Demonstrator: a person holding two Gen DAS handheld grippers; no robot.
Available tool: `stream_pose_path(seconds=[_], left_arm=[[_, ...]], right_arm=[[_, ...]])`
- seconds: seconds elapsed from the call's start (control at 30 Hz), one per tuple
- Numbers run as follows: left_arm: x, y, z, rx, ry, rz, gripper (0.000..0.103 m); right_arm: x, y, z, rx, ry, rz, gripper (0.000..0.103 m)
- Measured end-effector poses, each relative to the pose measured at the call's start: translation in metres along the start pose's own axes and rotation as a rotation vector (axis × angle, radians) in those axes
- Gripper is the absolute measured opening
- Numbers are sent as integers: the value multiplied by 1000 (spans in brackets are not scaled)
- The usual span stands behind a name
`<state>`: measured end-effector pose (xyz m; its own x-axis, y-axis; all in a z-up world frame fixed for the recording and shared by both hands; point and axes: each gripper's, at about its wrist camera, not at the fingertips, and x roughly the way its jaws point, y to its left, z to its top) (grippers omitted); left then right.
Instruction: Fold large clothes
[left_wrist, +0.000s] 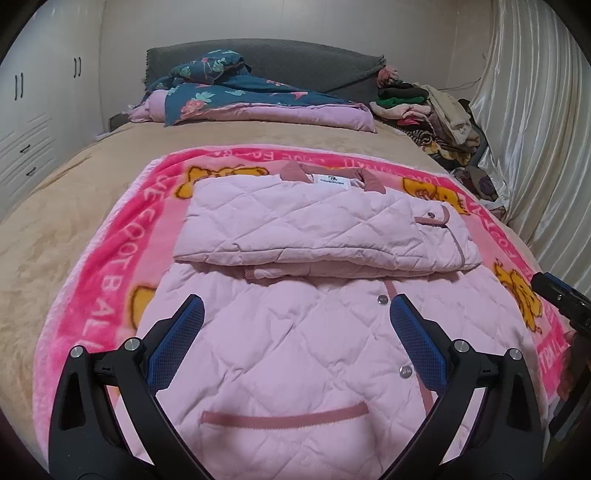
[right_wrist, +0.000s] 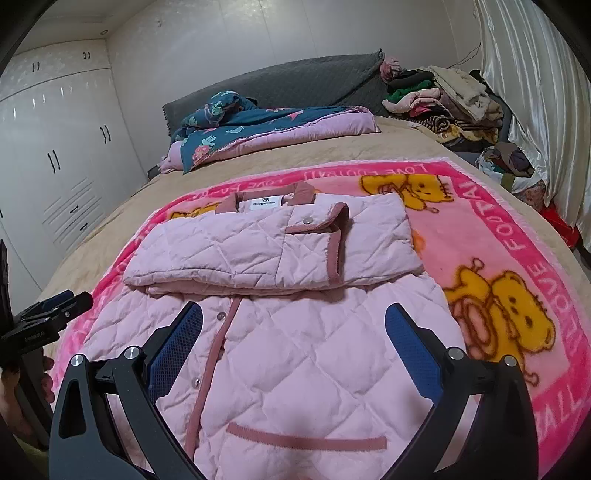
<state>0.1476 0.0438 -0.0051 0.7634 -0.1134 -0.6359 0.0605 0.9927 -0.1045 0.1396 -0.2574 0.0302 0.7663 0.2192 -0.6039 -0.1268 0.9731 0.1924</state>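
A pale pink quilted jacket (left_wrist: 295, 350) (right_wrist: 295, 369) lies on a bright pink bear-print blanket (left_wrist: 99, 288) (right_wrist: 517, 258). Its sleeves (left_wrist: 306, 221) (right_wrist: 258, 251) are folded across the chest below the collar. The lower body with snaps and pocket trim lies flat toward me. My left gripper (left_wrist: 297, 314) hovers open over the jacket's lower left half, nothing between its blue pads. My right gripper (right_wrist: 293, 323) hovers open over the lower right half, also holding nothing. The right gripper's tip (left_wrist: 561, 299) shows at the left view's edge, and the left gripper's tip (right_wrist: 48, 310) at the right view's edge.
The blanket lies on a tan bedspread (left_wrist: 74, 177). A folded floral quilt (left_wrist: 251, 99) and grey headboard (left_wrist: 295, 62) sit at the far end. A heap of clothes (left_wrist: 436, 114) lies at the far right by a shiny curtain (left_wrist: 535, 129). White wardrobes (right_wrist: 55, 147) stand left.
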Motion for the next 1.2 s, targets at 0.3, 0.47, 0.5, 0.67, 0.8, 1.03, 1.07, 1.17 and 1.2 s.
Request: stream_pose_path(seconds=[0.3,0.47,0.5,0.67,0.8,1.03,1.07,1.17,1.2], left_arm=[[-19,3,-11,1,-5,31,95],[-29,6,-18,0,-4,52,95],[-31,6,-19,2,-4,56,95],[-38,8,-26,11,-1,76,95],[-42,11,-32,12,6,91,95],[-47,18,-45,10,30,120,95],[-48,19,-47,10,31,122,95],[-50,23,-52,6,39,129,95],[-50,25,-54,2,46,129,95]], right_arm=[[-20,-3,-9,-10,1,5,99],[-32,-4,-14,-18,-7,7,99],[-34,-5,-15,-19,-7,6,99],[-40,-9,-22,-24,4,-1,99],[-45,-16,-30,-25,19,-12,99],[-49,-26,-44,-23,48,-28,99],[-50,-28,-46,-22,52,-30,99],[-52,-34,-53,-13,61,-37,99],[-52,-35,-55,-11,64,-40,99]])
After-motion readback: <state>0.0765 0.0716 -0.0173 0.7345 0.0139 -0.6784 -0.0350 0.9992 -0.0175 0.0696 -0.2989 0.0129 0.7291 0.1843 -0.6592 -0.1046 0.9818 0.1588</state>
